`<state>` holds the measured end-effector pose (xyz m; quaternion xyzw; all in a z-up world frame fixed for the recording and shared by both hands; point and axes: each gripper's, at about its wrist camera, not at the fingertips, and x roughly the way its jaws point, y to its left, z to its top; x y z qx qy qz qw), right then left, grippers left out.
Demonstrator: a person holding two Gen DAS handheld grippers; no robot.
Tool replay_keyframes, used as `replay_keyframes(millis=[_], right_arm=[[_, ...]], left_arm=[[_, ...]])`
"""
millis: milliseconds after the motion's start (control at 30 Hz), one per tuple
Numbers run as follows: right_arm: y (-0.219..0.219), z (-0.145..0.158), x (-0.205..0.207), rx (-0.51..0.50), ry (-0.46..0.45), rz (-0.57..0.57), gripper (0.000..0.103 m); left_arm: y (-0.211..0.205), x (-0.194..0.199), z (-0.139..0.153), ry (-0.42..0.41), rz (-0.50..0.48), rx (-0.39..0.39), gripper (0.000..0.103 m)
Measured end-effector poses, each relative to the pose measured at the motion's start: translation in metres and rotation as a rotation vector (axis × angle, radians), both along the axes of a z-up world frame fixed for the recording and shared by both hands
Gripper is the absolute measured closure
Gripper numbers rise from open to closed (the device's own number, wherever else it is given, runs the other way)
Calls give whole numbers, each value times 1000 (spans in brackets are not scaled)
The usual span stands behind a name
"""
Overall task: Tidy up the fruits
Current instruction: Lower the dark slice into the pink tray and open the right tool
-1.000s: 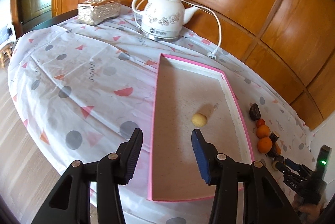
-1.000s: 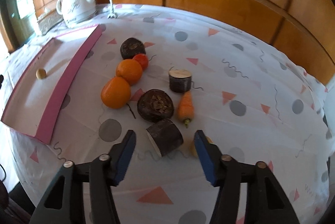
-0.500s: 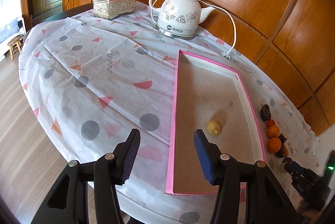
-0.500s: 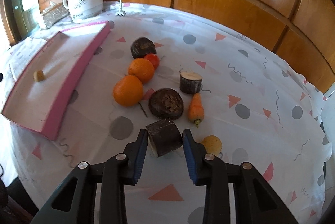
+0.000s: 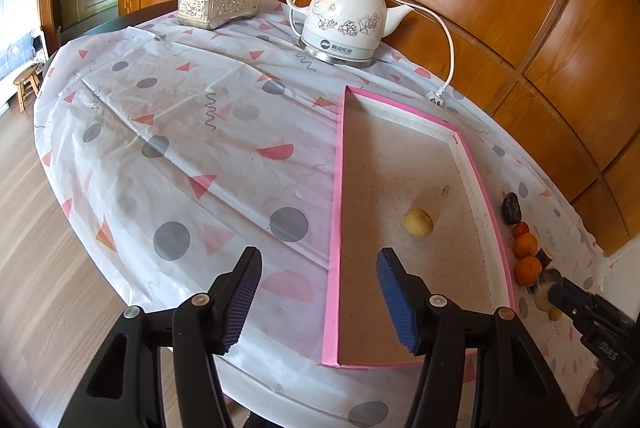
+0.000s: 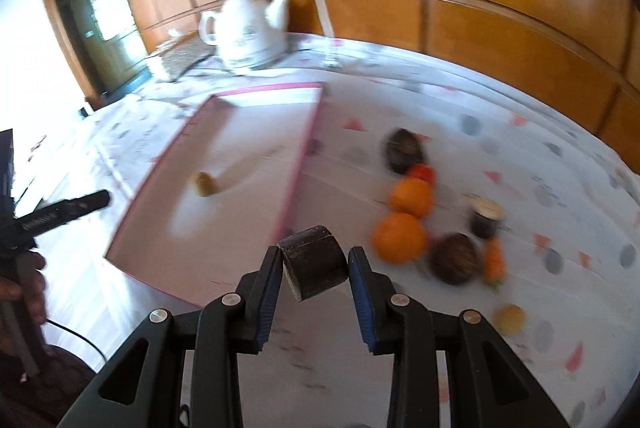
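My right gripper [image 6: 314, 264] is shut on a dark brown cut chunk [image 6: 314, 262] and holds it in the air just right of the pink-rimmed tray [image 6: 308, 144]. A small yellow fruit [image 6: 205, 183] lies alone in the tray. On the cloth to the right lie two oranges [image 6: 400, 237], a small red fruit [image 6: 422, 172], dark round pieces [image 6: 454, 258], a carrot [image 6: 495, 260] and a yellow fruit [image 6: 509, 318]. My left gripper [image 5: 316, 292] hovers over the tray's near left rim [image 5: 335, 228], its jaws opening with nothing between them. The yellow fruit [image 5: 418, 223] lies ahead of it.
A white electric kettle [image 5: 346, 22] with cord and plug [image 5: 436, 96] stands beyond the tray, a silver tissue box [image 5: 218, 2] left of it. Wood panelling curves behind the round table. The table edge and wooden floor [image 5: 48, 268] lie left. A person's hand [image 6: 22, 284] holds the left gripper.
My right gripper closed on the dark chunk, lifted it off the cloth and swung left toward the tray. My left gripper's jaws widened and its view shifted slightly.
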<state>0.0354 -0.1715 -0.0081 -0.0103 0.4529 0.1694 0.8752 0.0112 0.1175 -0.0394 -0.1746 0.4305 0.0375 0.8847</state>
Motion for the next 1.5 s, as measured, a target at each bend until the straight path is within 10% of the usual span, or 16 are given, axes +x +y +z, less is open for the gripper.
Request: replay_keyframes(millis=[700,1500], right_arm=[[130,-34,55,-134,20,194,69],[63,-6,6,-94,-105,-22,58]], left_arm=[[23,-1,-10,27,54,-29,38],[4,0,0,10,-18,-8,38]])
